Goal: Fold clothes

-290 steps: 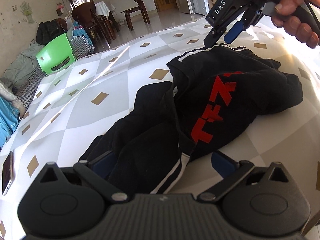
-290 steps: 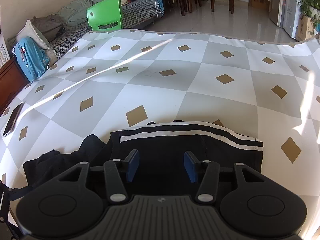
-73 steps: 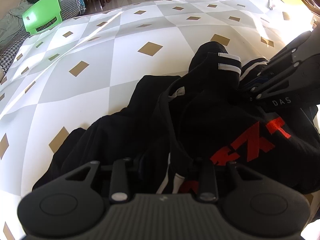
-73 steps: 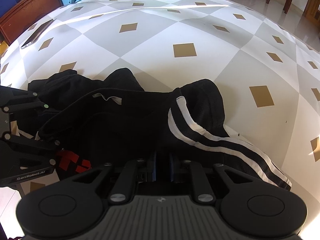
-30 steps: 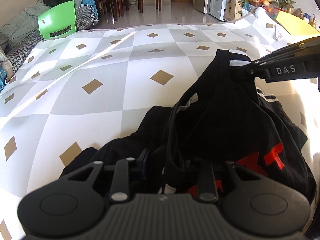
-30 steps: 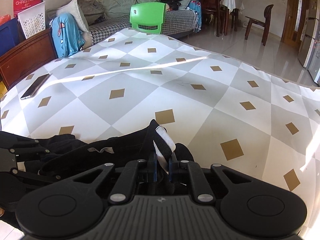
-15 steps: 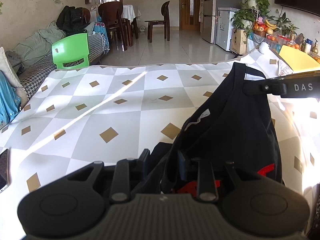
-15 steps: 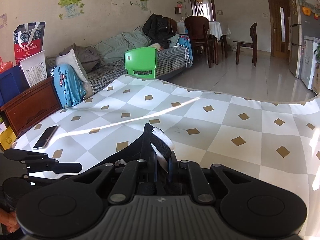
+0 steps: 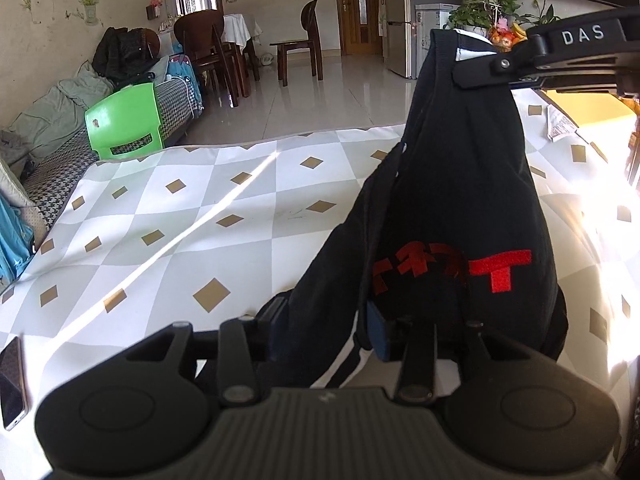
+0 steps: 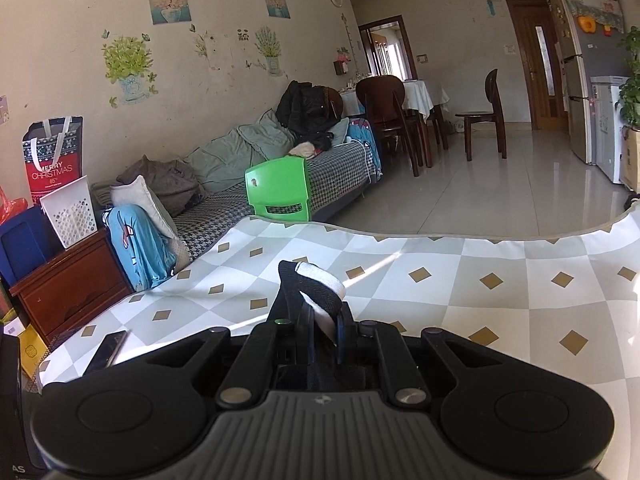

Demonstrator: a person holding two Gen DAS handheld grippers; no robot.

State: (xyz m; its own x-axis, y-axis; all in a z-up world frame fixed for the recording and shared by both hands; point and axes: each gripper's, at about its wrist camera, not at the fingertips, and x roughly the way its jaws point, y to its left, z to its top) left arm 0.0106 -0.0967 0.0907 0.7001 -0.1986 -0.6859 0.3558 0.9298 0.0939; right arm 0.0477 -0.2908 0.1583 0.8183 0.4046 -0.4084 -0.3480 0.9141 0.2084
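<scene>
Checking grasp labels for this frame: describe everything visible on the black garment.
The black garment looks like soft knit fabric with red block print on its front and white stripes at an edge. It hangs bunched in the air over the checkered table. The right hand-held gripper is shut on a white-striped edge up high; the left hand-held gripper clamps a lower fold. Whether the bottom touches the table cannot be told.

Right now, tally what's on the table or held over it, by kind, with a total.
Black garment, held up by both grippers: 1
Phone, lying on the tablecloth: 1
Yellow sheet, far right of the table: 1
White printed packet, beside it: 1
Total: 4
</scene>
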